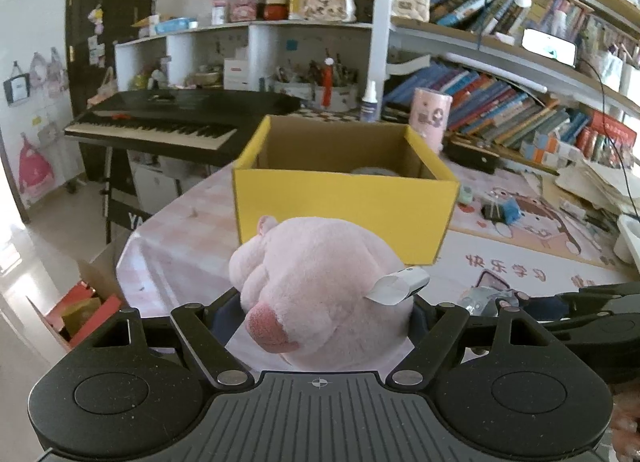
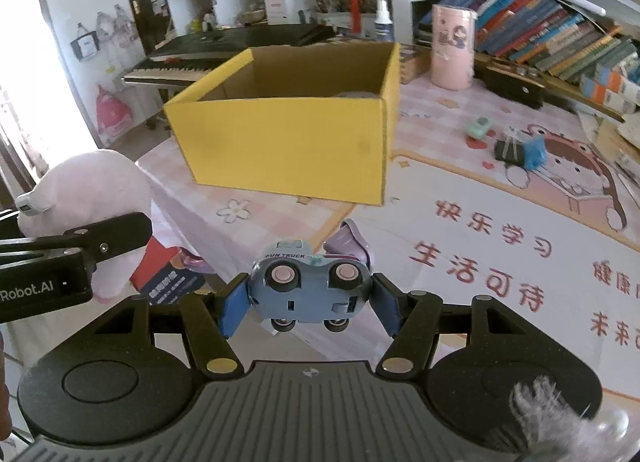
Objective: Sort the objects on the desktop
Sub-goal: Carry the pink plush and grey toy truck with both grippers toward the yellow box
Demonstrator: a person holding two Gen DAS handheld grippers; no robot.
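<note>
My left gripper is shut on a pink plush toy with a white tag, held above the desk just in front of the open yellow cardboard box. My right gripper is shut on a blue toy truck, wheels facing the camera, above the pink desk mat. The yellow box stands ahead of it. The plush and the left gripper's finger show at the left of the right wrist view. Something grey lies inside the box.
On the mat right of the box lie a green toy, a black binder clip and a blue block. A pink cylinder stands behind the box. A keyboard piano and bookshelves border the desk.
</note>
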